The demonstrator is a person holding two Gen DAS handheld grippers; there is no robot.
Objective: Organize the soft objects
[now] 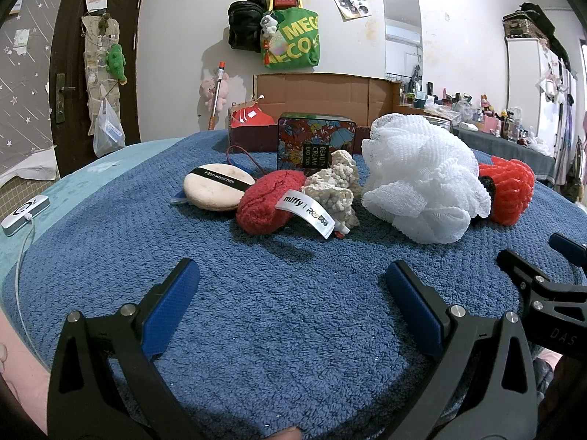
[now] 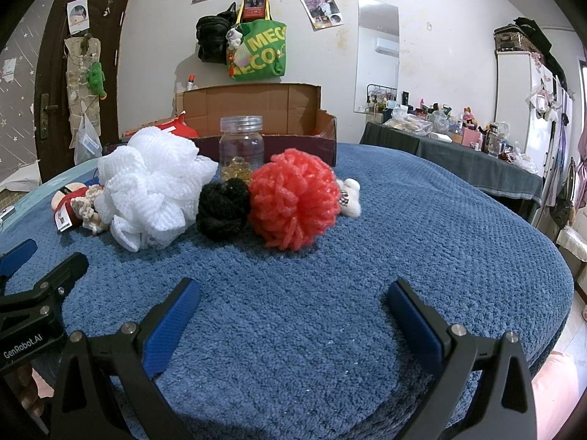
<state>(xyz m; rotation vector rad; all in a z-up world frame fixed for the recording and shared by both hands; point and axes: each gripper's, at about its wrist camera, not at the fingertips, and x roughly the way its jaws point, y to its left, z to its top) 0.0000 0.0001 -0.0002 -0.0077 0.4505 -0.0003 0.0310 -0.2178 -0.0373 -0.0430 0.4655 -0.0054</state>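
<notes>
Soft objects lie in a row on the blue towel [image 1: 293, 311]. From the left there are a round powder puff [image 1: 216, 187], a red plush piece [image 1: 269, 201] with a white "miffy" tag, a cream knitted piece [image 1: 335, 187], a white mesh bath puff [image 1: 422, 176] [image 2: 154, 187], a black scrunchie [image 2: 223, 212], a red yarn pompom [image 2: 295, 198] [image 1: 510, 189] and a small white plush [image 2: 350, 198]. My left gripper [image 1: 291, 278] is open and empty, in front of the red plush. My right gripper [image 2: 293, 300] is open and empty, in front of the pompom.
An open cardboard box [image 2: 264, 117] stands behind the row. A floral tin [image 1: 317, 145] and a clear jar [image 2: 241, 146] stand in front of it. A white device with a cable [image 1: 25, 214] lies at the left edge. A cluttered side table [image 2: 458, 150] is at the right.
</notes>
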